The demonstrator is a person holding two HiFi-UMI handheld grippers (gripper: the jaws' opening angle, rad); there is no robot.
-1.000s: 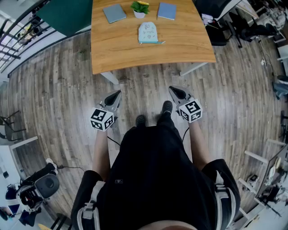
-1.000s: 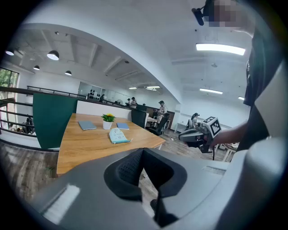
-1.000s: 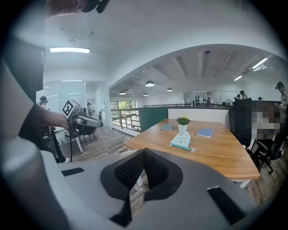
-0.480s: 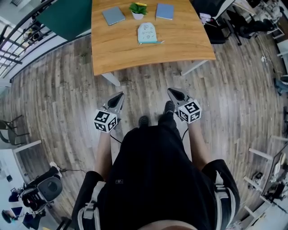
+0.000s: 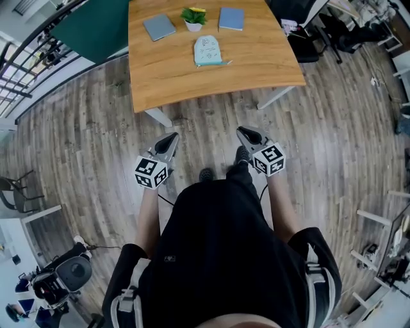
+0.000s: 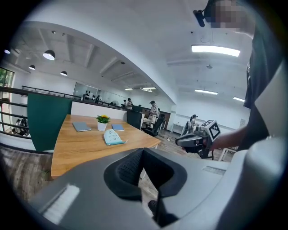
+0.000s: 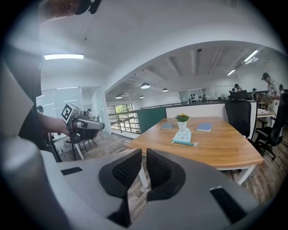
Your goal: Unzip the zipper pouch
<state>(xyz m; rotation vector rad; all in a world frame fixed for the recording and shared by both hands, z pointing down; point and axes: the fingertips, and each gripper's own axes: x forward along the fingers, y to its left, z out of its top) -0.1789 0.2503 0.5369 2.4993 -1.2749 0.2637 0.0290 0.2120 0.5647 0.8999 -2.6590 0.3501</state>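
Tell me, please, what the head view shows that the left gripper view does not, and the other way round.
Only the head view: the left gripper from above, its marker cube and the left forearm. Only the left gripper view: that gripper's jaws shut together, empty, plus ceiling lights and people beyond the table. Both: the table, the zipper pouch lying untouched on it, the potted plant, two blue notebooks, and the right gripper, whose jaws have just been opening with nothing between them.
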